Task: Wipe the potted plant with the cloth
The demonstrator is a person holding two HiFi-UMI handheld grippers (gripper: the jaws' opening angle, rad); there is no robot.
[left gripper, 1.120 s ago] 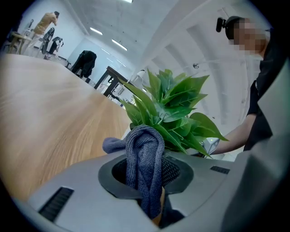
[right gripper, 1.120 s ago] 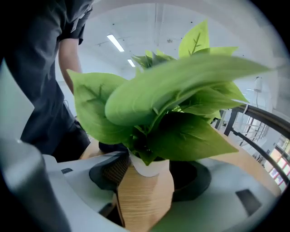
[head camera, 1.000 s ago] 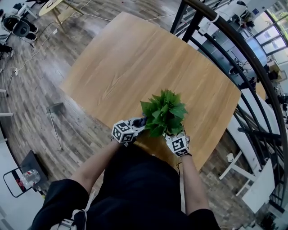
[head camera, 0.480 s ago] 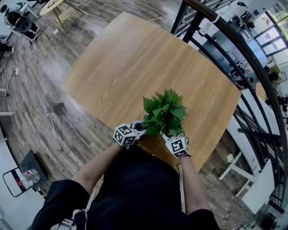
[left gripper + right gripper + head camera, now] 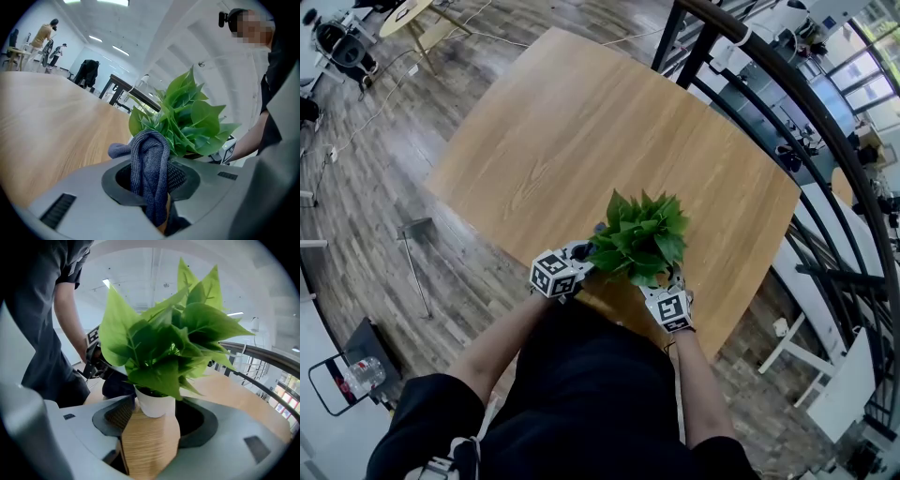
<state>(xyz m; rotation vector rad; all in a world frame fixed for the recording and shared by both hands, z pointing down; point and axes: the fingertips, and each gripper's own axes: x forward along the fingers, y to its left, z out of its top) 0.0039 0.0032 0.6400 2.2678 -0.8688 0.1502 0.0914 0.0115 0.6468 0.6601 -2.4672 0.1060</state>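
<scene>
At the near edge of the light wooden desk (image 5: pixel 544 141), the leafy green potted plant (image 5: pixel 159 348) is pinched by its pot in the right tool (image 5: pixel 151 437). The left tool (image 5: pixel 157 201), clamped on the grey-blue knitted cloth (image 5: pixel 149 159), has moved in closer against the leaves, so wiping looks under way.

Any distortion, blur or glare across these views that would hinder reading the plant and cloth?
Head view: strong fisheye bowing of the table edges; potted plant sharp and evenly lit. Left gripper view: dark vignette at the corners, cloth in focus with its weave readable. Right gripper view: leaves crisp, ceiling lights bright behind them, no glare on the plant.
</scene>
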